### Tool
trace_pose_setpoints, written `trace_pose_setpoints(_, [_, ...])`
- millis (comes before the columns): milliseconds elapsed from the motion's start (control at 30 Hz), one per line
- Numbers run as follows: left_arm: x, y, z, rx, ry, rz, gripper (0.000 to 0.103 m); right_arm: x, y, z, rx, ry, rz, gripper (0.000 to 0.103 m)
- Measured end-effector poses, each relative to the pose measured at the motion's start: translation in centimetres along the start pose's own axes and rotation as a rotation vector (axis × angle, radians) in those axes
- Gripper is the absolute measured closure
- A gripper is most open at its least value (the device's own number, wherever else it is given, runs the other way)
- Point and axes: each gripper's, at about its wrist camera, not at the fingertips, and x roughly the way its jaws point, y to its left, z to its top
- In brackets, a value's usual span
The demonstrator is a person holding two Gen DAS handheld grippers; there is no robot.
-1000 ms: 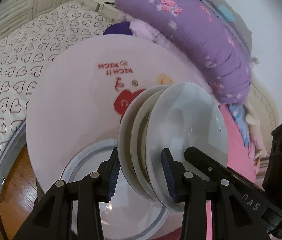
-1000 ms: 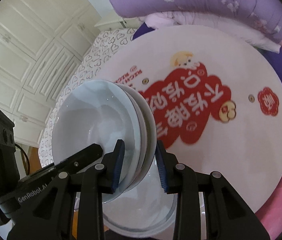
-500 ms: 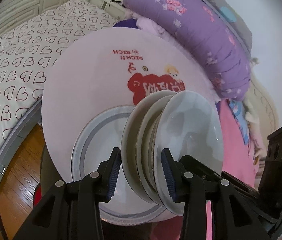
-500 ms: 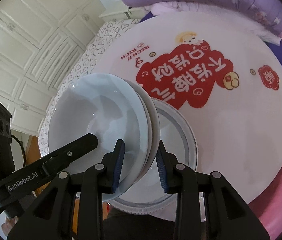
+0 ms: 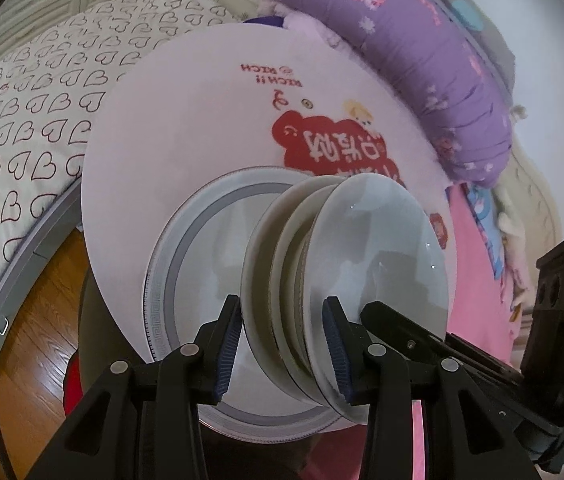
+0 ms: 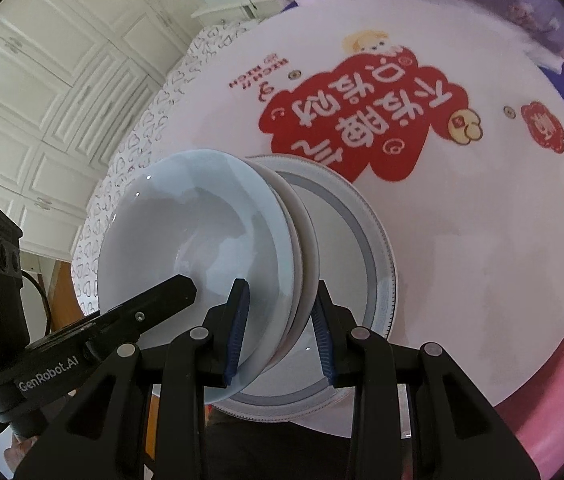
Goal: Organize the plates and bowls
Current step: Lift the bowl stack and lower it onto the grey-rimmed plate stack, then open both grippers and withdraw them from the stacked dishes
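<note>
A stack of three nested white bowls (image 5: 362,264) is held on edge between both grippers; it also shows in the right wrist view (image 6: 210,248). My left gripper (image 5: 286,348) is shut on the stack's rim from one side. My right gripper (image 6: 280,330) is shut on the rim from the other side. Beneath the bowls, a grey-rimmed white plate (image 5: 202,256) lies on the round white table (image 5: 186,120) near its front edge; the plate also shows in the right wrist view (image 6: 354,232).
The table (image 6: 482,240) bears a red cartoon print (image 6: 362,116). A heart-patterned bed (image 5: 22,112) lies left, a purple quilt (image 5: 422,60) behind, pink cloth (image 5: 478,280) right. White cupboards (image 6: 42,80) stand at the far left. Wooden floor (image 5: 34,344) shows below.
Both grippers have lifted the bowl stack up and back from the table. More of the grey-rimmed plate and the table's print shows beneath it now.
</note>
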Motion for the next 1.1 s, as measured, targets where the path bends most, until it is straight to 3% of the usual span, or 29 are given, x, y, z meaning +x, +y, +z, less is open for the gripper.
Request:
trace_pose_setpoints(333, [0.7, 0.2, 0.1, 0.032, -0.015, -0.003, 0.065, 0.0, 0.0, -0.1, 0.0, -0.008, 0.024, 0.068])
trace_pose_setpoints(400, [0.3, 0.1, -0.1, 0.055, -0.041, 0.012, 0.059, 0.0, -0.1, -0.1, 0.001, -0.017, 0.036, 0.065])
trace_pose_setpoints(433, [0.1, 0.1, -0.3, 0.06, -0.049, 0.015, 0.051, 0.0, -0.2, -0.1, 0.004, -0.023, 0.048, 0.063])
trace_pose_setpoints(467, [-0.2, 0.2, -0.5, 0.061, -0.061, 0.007, 0.046, -0.2, -0.3, -0.1, 0.007, -0.033, 0.062, 0.056])
trace_pose_setpoints(533, [-0.9, 0.8, -0.8, 0.055, -0.1, 0.015, 0.02, -0.5, -0.5, -0.3, 0.015, -0.061, 0.058, 0.037])
trace_pose_setpoints(600, [-1.8, 1.3, -1.2, 0.045, -0.15, 0.019, 0.002, -1.0, -1.3, -0.5, 0.035, -0.109, 0.057, 0.005])
trace_pose_setpoints(633, [-2.3, 1.5, -1.4, 0.053, -0.162, 0.011, 0.001, -1.1, -1.7, -0.5, 0.045, -0.122, 0.065, 0.001])
trace_pose_setpoints(867, [-4.2, 0.9, -4.8, 0.152, -0.303, 0.118, 0.001, -3.6, -3.5, -1.8, 0.096, -0.271, 0.113, 0.0])
trace_pose_setpoints(1000, [-5.6, -0.3, -7.3, 0.215, -0.385, 0.138, 0.001, -5.2, -3.5, -2.7, 0.098, -0.334, 0.14, 0.0])
trace_pose_setpoints(1100, [-7.6, -1.1, -9.4, 0.255, -0.496, 0.17, 0.001, -7.1, -3.1, -3.9, 0.085, -0.412, 0.136, 0.0])
